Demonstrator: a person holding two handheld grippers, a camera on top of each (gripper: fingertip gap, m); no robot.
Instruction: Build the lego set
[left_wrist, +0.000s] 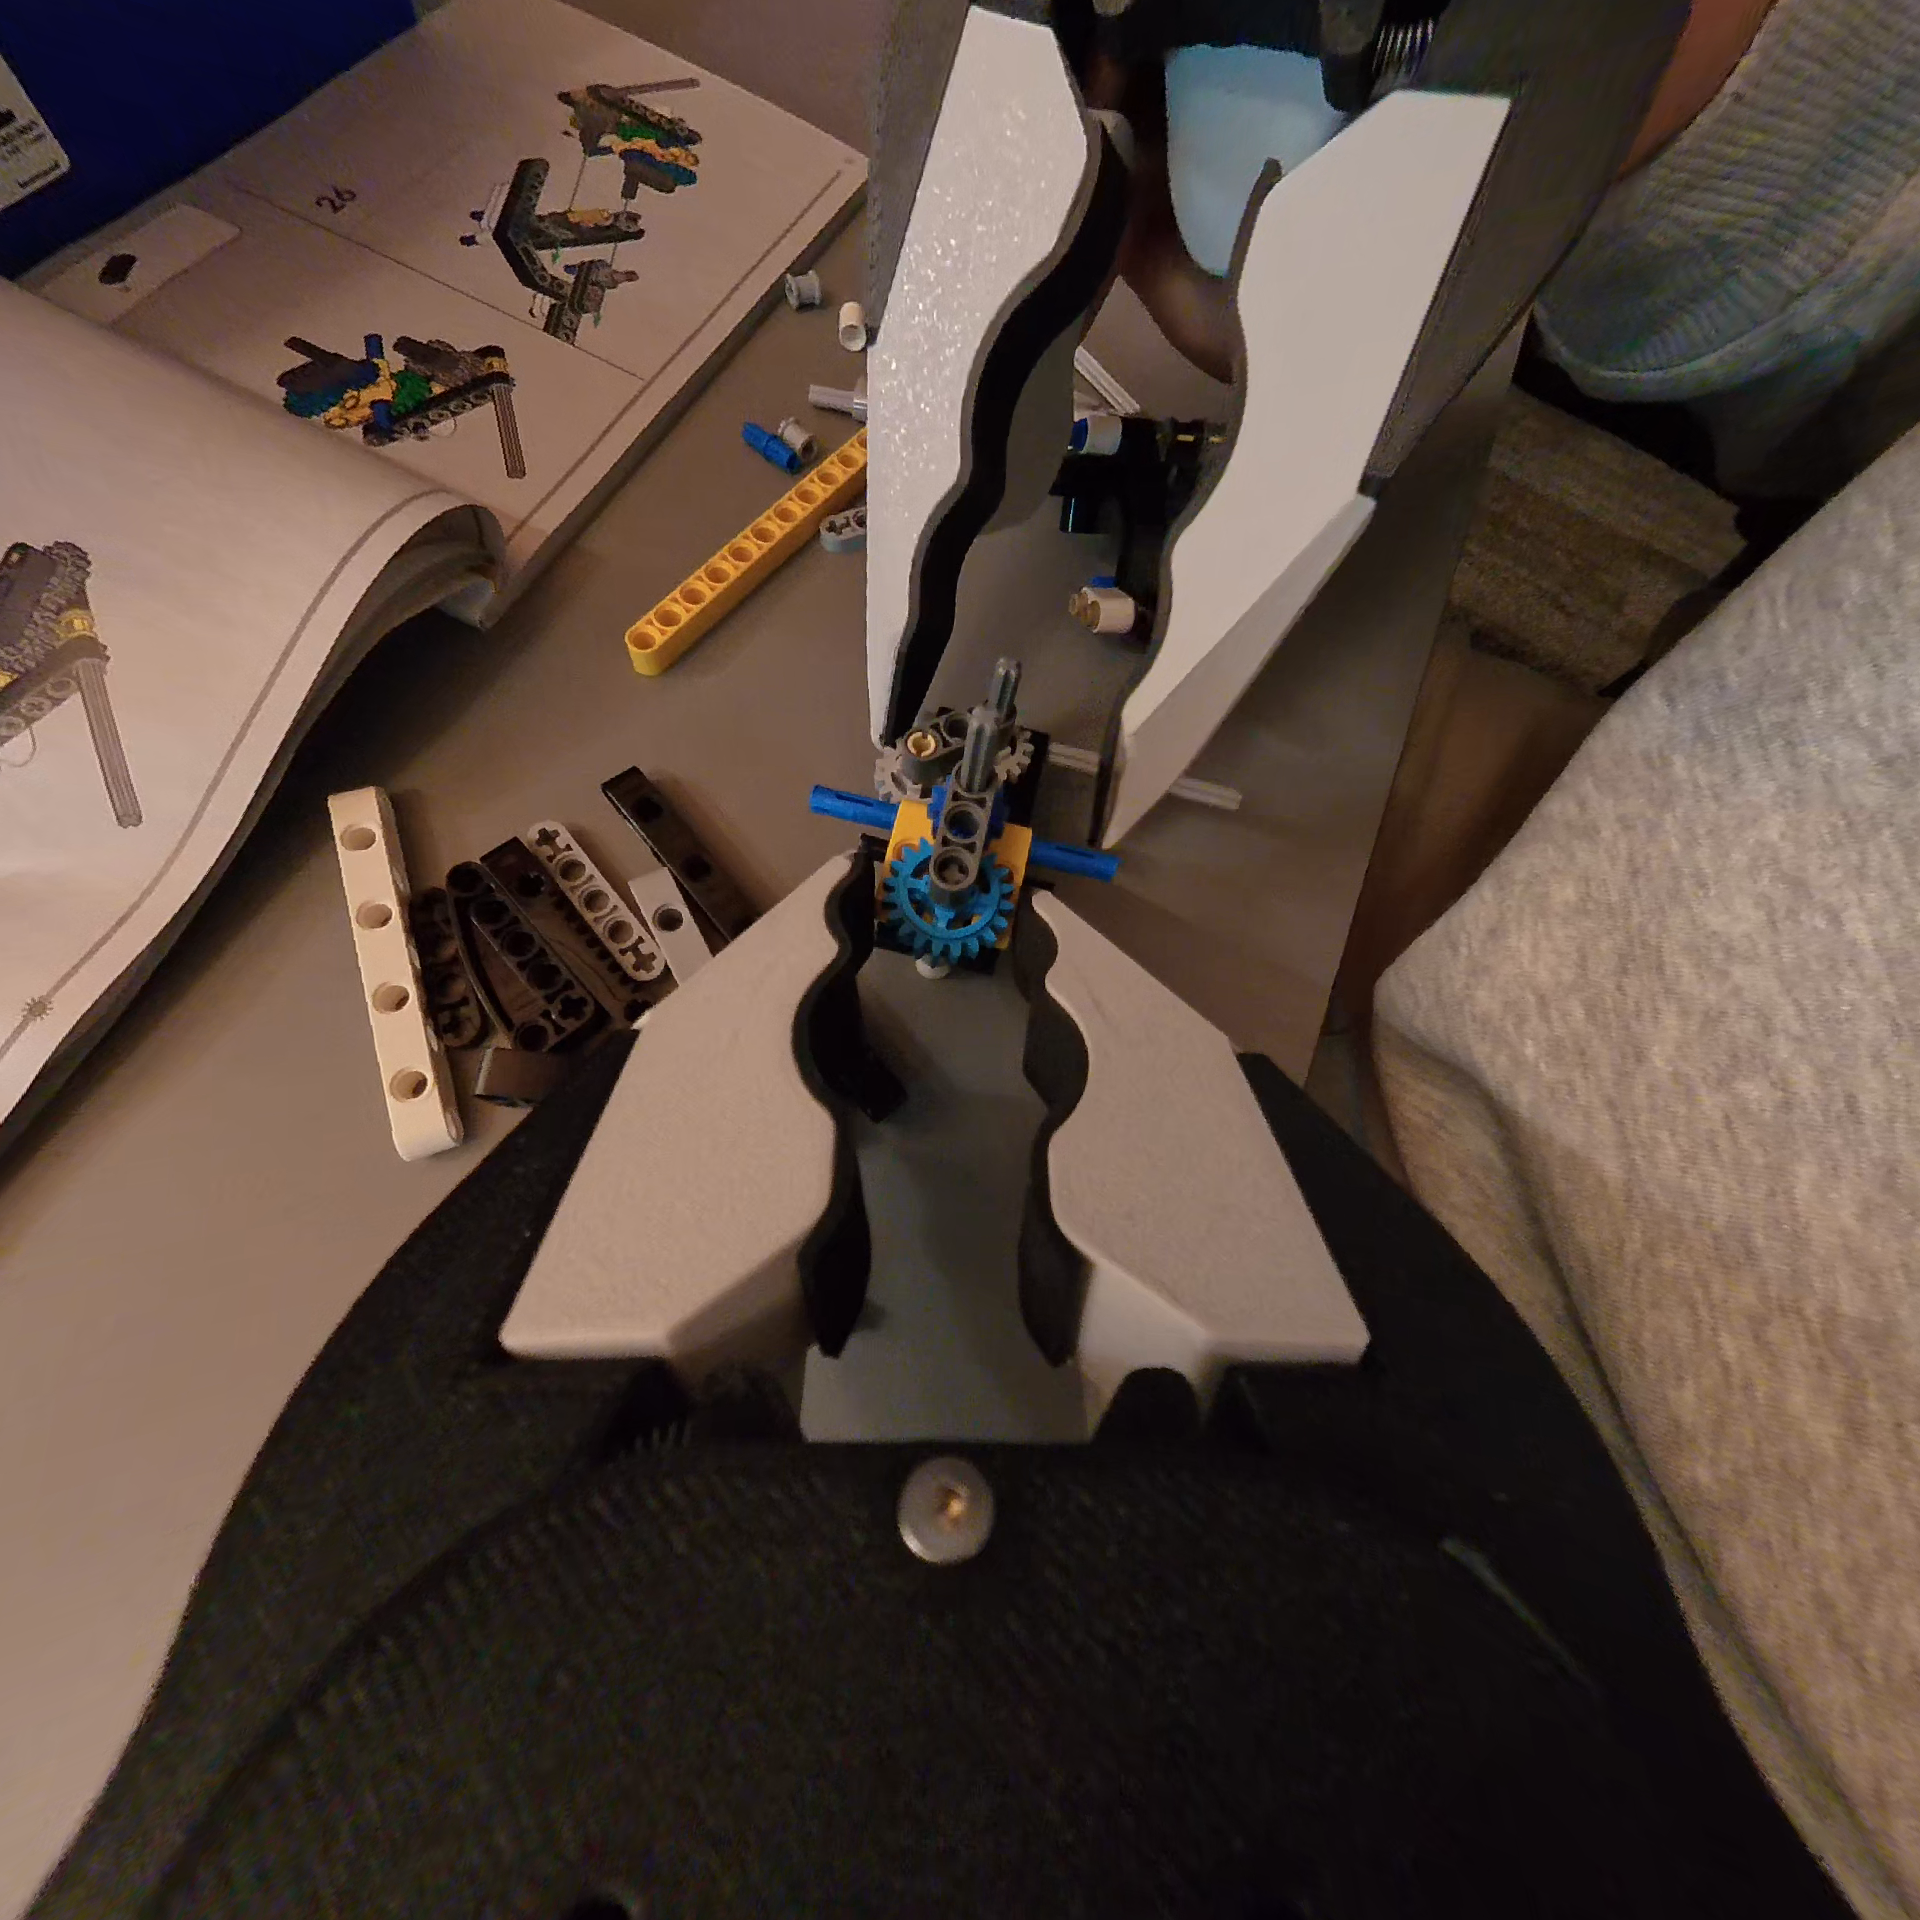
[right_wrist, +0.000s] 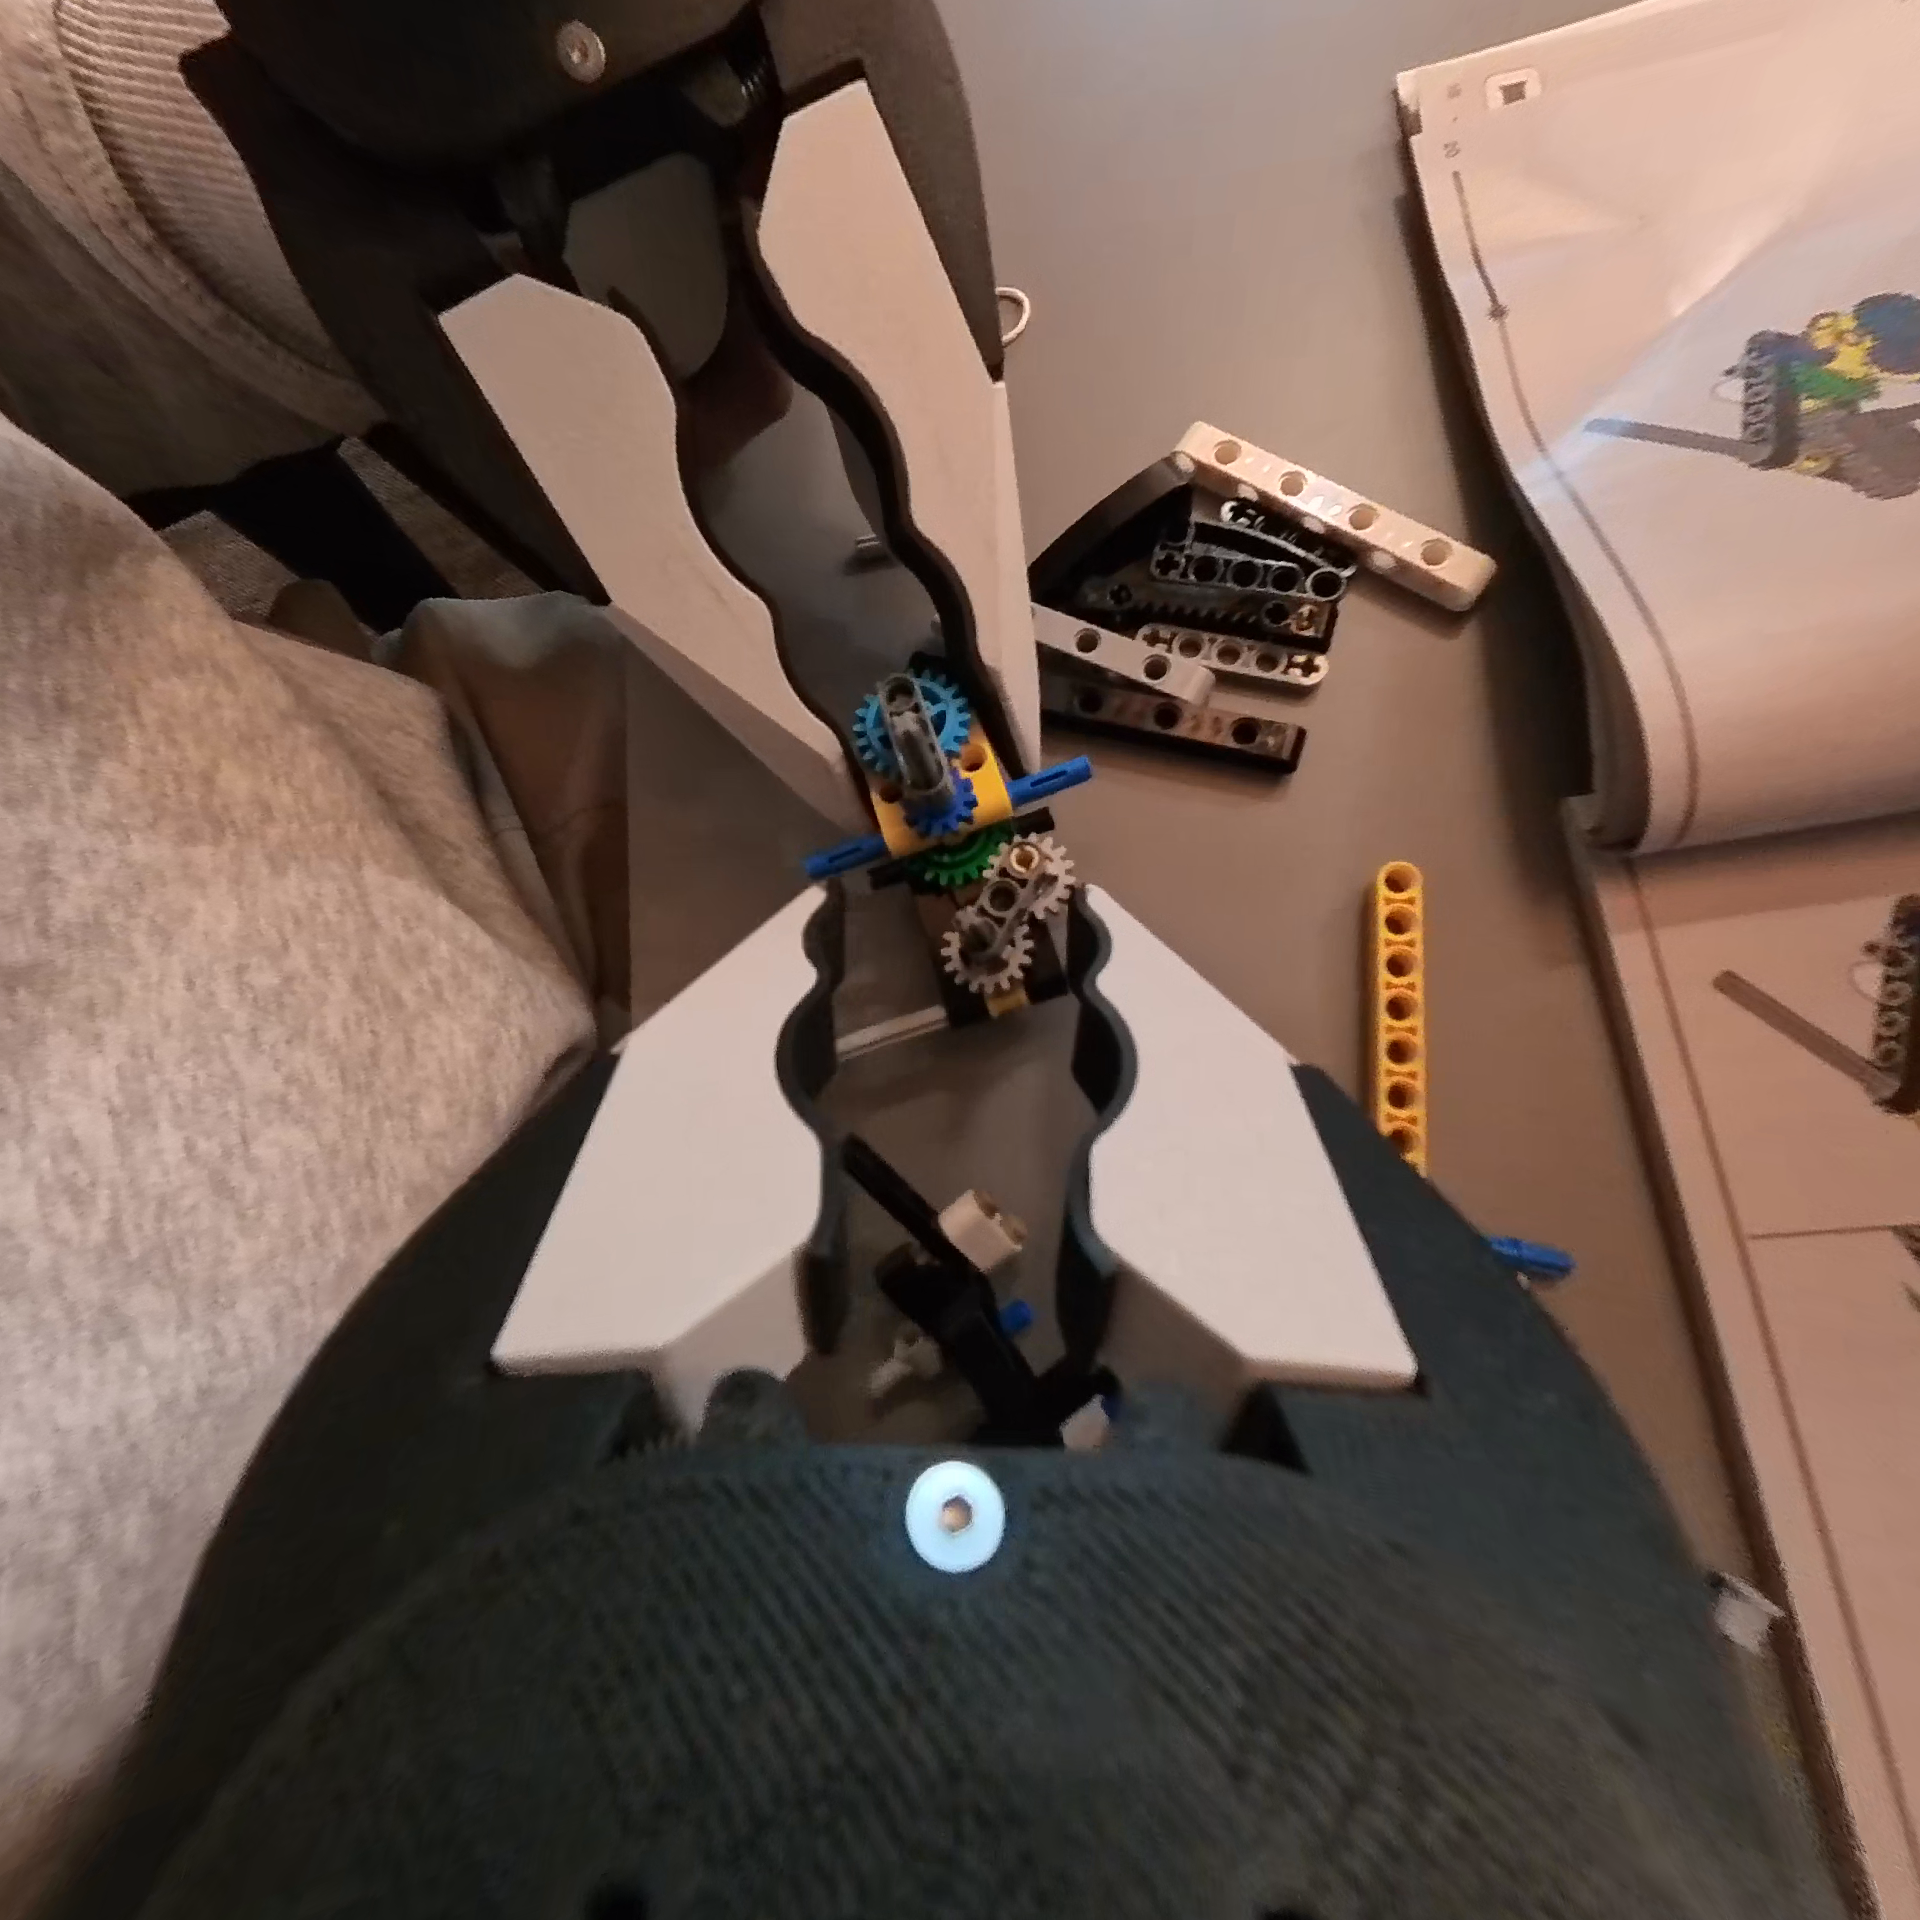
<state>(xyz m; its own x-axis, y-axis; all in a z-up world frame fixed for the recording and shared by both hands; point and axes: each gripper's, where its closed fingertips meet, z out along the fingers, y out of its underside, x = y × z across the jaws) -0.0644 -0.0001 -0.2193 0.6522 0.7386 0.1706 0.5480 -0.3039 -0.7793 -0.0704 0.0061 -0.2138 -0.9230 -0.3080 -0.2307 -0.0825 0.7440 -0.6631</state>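
A small gear assembly (left_wrist: 954, 902) with a yellow block, blue gears, grey gears, a grey axle and blue cross pins is held above the grey table (left_wrist: 260, 1299). My left gripper (left_wrist: 945, 883) is shut on its yellow end with the blue gear. My right gripper (left_wrist: 997, 779) comes in from the far side. In the right wrist view my right gripper (right_wrist: 956, 888) is closed around the assembly's (right_wrist: 925, 790) grey-gear end, and the left gripper (right_wrist: 935, 764) faces it, tip to tip.
An open instruction booklet (left_wrist: 312, 520) lies left; it also shows in the right wrist view (right_wrist: 1714, 416). A yellow beam (left_wrist: 748, 551), a pile of black, grey and white beams (left_wrist: 540, 956), small pins (left_wrist: 779, 436) and black parts (left_wrist: 1132, 478) lie around. A person's grey clothing (left_wrist: 1662, 1143) borders the table. The grippers are tip to tip, or close to it.
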